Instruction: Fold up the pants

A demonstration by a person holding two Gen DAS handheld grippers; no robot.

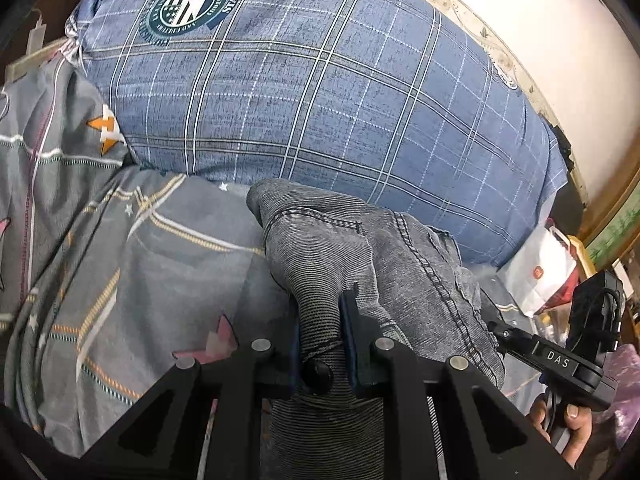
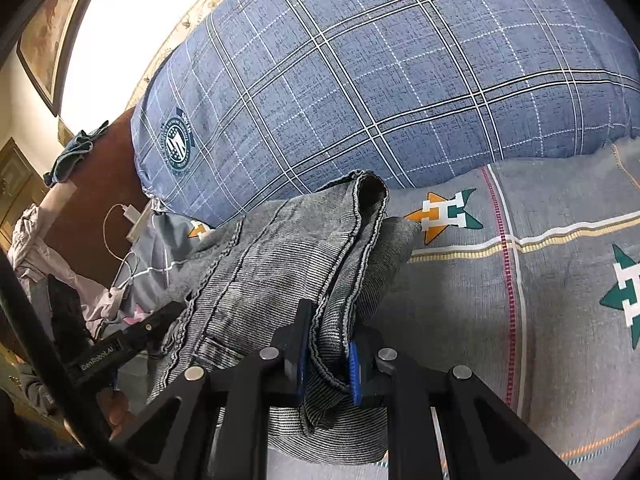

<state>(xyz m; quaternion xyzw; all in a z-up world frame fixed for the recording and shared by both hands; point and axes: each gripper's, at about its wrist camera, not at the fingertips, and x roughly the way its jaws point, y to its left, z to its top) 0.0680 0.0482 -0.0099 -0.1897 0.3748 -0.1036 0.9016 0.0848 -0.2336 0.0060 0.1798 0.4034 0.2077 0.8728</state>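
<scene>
Blue plaid pillow [image 1: 320,92] fills the far side, on a grey patterned sheet [image 1: 132,264]. Grey denim pants [image 1: 360,256] lie bunched on the sheet just near the pillow. Left gripper [image 1: 322,320] and right gripper [image 2: 326,340] are each clamped on a pants fold.

The grey ribbed denim pants [image 1: 320,264] run off the bottom edge in both wrist views, their lower part hidden behind black gripper frames. The large blue plaid pillow [image 2: 400,80] is cut off at the upper right. The round emblem's lettering [image 2: 179,145] is too small to read.
</scene>
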